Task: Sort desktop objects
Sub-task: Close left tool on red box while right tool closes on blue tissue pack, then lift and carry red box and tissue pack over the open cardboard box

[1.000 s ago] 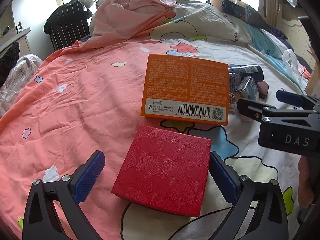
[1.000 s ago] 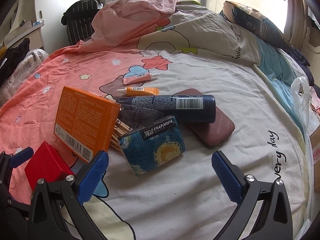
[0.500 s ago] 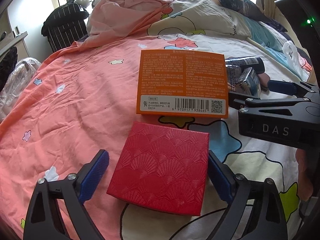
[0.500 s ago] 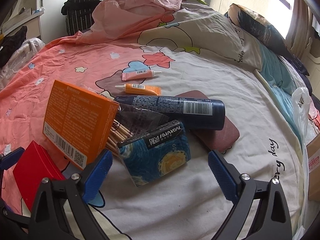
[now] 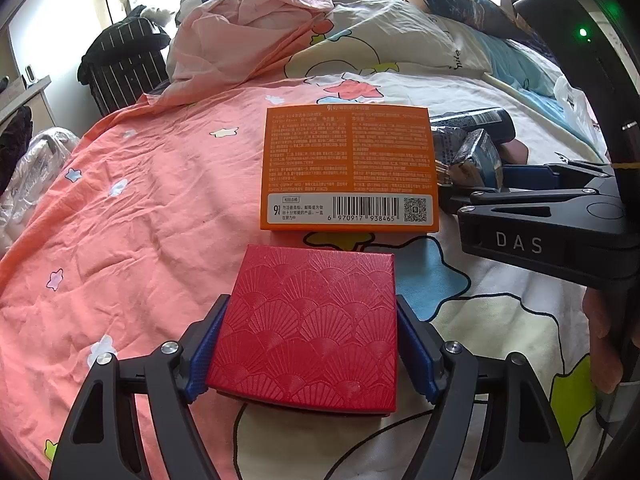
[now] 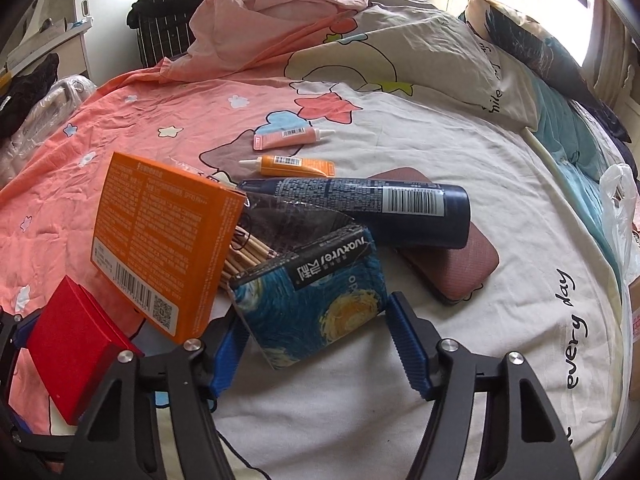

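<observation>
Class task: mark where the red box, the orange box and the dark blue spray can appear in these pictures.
red box (image 5: 308, 328): left wrist view, middle of its patterned lid.
orange box (image 5: 348, 164): left wrist view, centre of its printed face.
dark blue spray can (image 6: 360, 204): right wrist view, mid-body.

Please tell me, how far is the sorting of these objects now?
Nothing looks sorted yet. In hand: the left gripper is shut on the red box, and the right gripper is shut on the starry blue box. Left: the orange box, dark spray can, two small tubes, wooden sticks and brown case lie in one loose cluster on the bed.
</observation>
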